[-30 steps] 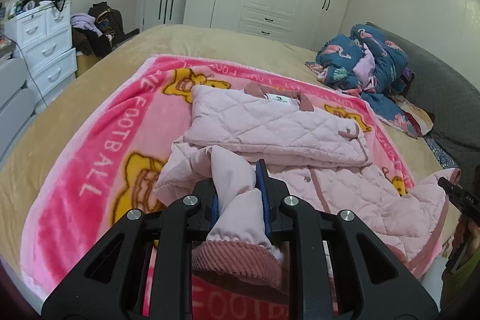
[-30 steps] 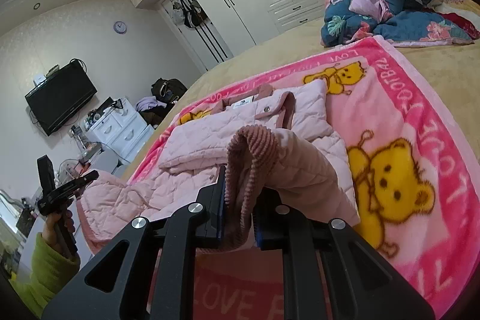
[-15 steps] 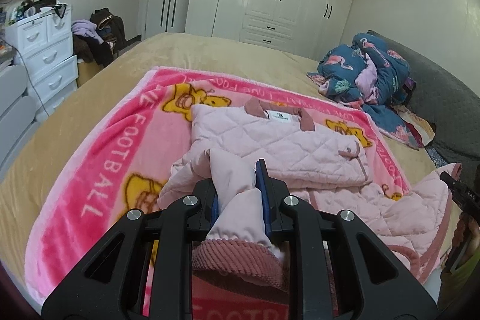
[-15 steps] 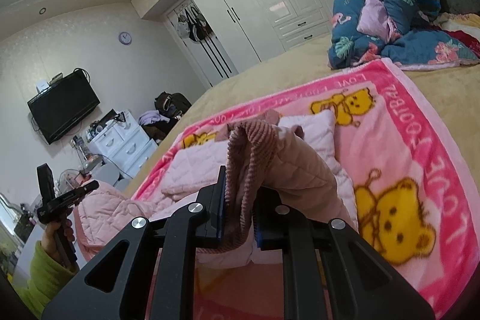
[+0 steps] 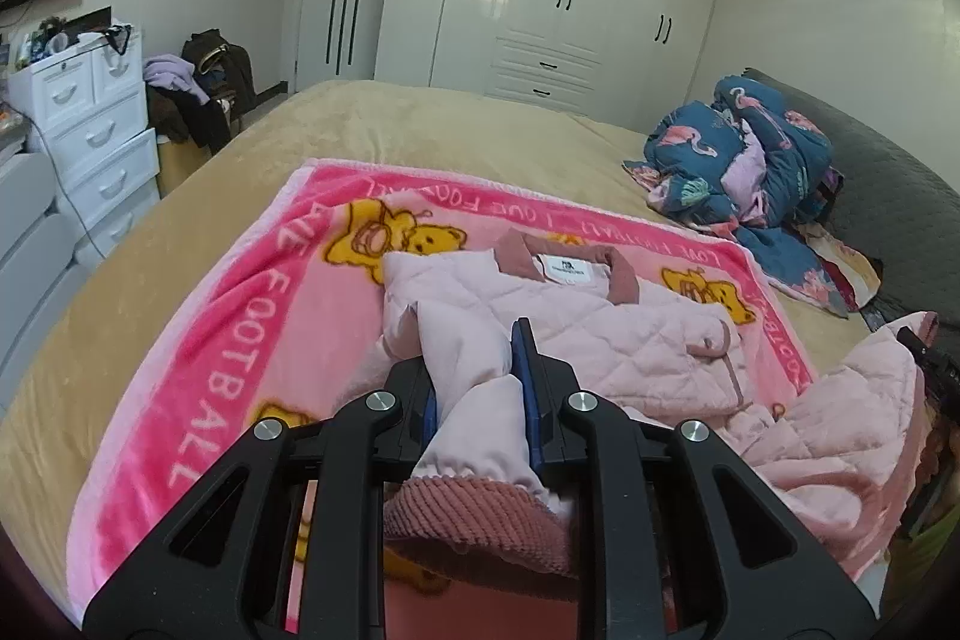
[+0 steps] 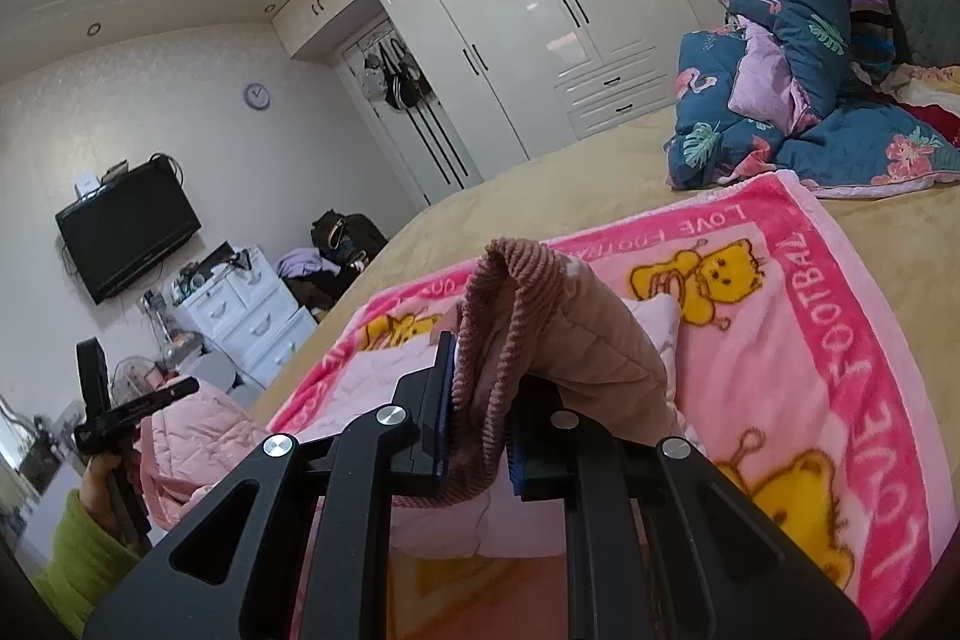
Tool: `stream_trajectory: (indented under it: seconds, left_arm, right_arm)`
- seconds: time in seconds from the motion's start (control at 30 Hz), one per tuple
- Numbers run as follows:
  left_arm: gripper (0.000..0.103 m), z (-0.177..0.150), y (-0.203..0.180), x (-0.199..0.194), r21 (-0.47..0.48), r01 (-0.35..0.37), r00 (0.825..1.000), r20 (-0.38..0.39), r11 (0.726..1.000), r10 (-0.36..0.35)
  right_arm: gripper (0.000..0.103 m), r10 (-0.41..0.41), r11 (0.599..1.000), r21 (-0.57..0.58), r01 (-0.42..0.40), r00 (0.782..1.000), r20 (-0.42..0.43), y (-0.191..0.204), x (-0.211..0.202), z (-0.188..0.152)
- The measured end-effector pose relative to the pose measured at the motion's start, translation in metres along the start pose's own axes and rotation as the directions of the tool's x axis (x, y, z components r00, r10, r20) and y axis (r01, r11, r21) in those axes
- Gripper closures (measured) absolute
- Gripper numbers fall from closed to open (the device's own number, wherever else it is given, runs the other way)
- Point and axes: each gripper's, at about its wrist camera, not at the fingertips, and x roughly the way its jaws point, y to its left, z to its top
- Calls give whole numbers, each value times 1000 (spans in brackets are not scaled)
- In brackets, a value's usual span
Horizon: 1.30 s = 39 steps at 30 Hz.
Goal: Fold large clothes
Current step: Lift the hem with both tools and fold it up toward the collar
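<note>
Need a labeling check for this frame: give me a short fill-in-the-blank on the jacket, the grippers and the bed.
1. The left gripper is shut on a sleeve of the quilted ____ jacket.
2. The right gripper is shut on the jacket's ribbed ____.
3. The jacket lies on a pink blanket printed with yellow ____.
4. The blue quilt printed with flamingos is heaped on the ____, beyond the blanket.

Missing words: pink; cuff; bears; bed
</note>
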Motion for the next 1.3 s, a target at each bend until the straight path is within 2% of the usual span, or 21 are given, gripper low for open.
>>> stream_trajectory:
  seconds: [0.67, 0.9, 1.17, 1.3]
  left_arm:
    - [88, 43, 15, 55, -54, -32, 999, 2, 998, 33]
    - [85, 49, 17, 76, -48, -58, 998, 9, 997, 59]
    - [82, 46, 28, 106, -82, -77, 997, 6, 994, 78]
    - [68, 39, 31, 115, -106, -63, 998, 16, 992, 65]
  right_arm:
    - [90, -64, 997, 35, 64, 998, 16, -27, 70, 52]
    - [90, -110, 993, 41, 110, 994, -9, -45, 103, 57]
    - [90, -159, 984, 74, 164, 985, -66, -66, 144, 57]
    - [90, -213, 974, 58, 220, 971, -104, -74, 169, 54]
